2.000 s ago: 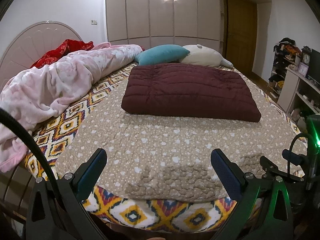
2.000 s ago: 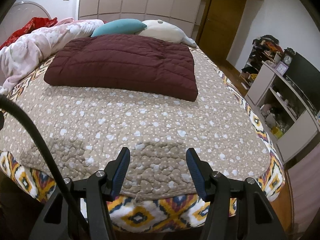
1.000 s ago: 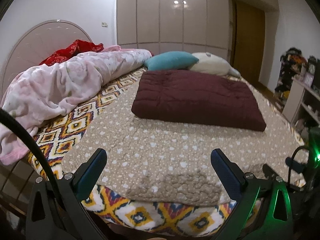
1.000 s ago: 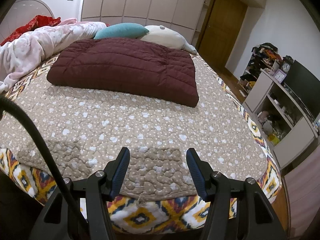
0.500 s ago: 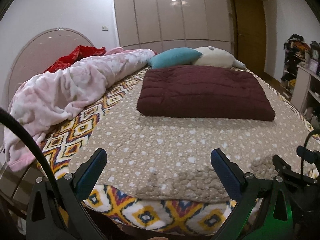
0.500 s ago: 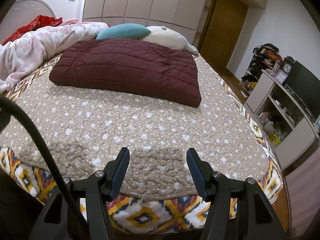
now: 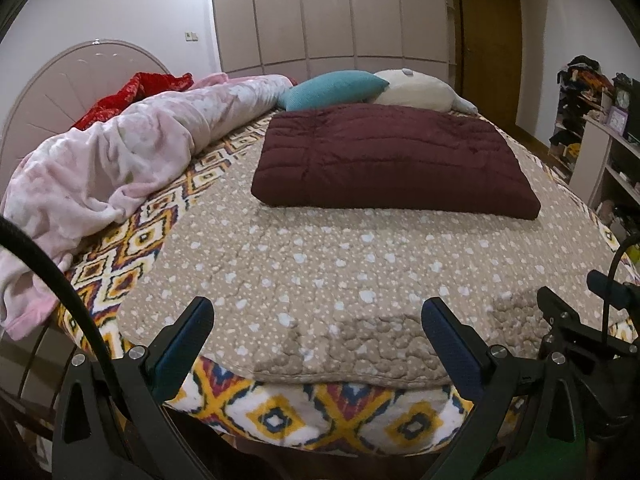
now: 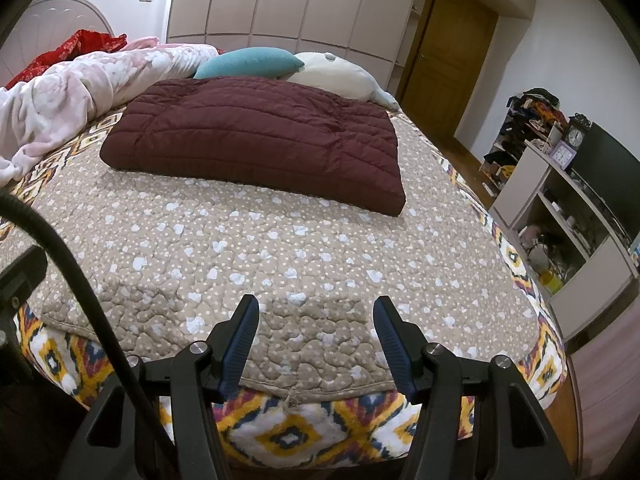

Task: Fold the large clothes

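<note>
Folded jacket: a maroon quilted jacket [image 7: 394, 160], folded into a thick rectangle, lies flat on the far half of the bed, well apart from both grippers.
Bed: a tan dotted quilt [image 7: 328, 272] covers the top; under it a spread with yellow, red and blue diamonds [image 7: 280, 416] hangs over the near edge.
Left gripper [image 7: 318, 342]: hovers over the near edge of the quilt with its jaws wide and nothing between them.
Right gripper [image 8: 316, 336]: over the same near edge, further to the right, jaws apart at a middling width, also holding nothing.
Blanket: a pink flowered blanket [image 7: 120, 160] is bunched along the left side of the bed, one end drooping off the edge.
Pillows: a teal pillow [image 7: 334, 90] and a cream one [image 7: 416, 92] sit just behind the jacket, touching each other.
Red cloth [image 7: 132, 96]: crumpled near the curved headboard [image 7: 48, 92], behind the blanket.
Room: pale wardrobe doors [image 8: 280, 4] behind the bed, a wooden door [image 8: 444, 52] to the right, and cluttered shelves [image 8: 560, 208] by the right wall.
</note>
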A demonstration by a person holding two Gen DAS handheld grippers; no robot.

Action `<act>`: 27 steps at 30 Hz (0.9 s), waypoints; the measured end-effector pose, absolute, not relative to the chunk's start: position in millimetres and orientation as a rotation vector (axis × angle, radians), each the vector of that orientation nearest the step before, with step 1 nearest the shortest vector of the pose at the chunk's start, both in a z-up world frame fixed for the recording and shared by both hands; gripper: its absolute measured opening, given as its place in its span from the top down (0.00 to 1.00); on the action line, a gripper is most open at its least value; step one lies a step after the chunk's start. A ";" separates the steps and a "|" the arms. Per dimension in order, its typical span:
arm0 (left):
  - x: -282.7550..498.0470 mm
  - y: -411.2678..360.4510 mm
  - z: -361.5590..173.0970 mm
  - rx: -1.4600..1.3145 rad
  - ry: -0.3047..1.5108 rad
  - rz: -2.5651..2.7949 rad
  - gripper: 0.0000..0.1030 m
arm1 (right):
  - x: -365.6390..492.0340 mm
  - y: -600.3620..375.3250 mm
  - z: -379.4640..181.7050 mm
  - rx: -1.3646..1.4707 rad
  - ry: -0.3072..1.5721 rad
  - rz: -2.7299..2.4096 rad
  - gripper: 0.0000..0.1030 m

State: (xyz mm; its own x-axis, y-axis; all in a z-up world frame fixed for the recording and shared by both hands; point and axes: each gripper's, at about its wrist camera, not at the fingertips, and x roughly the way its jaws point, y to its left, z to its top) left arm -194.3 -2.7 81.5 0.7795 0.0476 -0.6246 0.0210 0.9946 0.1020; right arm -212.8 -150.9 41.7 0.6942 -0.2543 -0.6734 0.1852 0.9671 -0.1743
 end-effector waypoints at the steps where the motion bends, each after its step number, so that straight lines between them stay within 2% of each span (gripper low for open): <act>1: -194.0 -3.0 80.9 0.106 0.680 0.013 0.00 | -212.8 -151.5 41.1 -0.096 0.766 -0.247 0.39; 27: -188.3 -0.5 68.4 0.076 0.751 -0.027 0.00 | -211.9 -148.9 37.9 -0.106 0.763 -0.232 0.37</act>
State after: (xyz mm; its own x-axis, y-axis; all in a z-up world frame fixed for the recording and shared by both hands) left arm -188.3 -0.5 68.4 0.7309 0.0025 -0.6825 0.0522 0.9969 0.0595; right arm -211.9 -148.9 37.9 0.6986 -0.2461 -0.6718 0.1697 0.9692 -0.1786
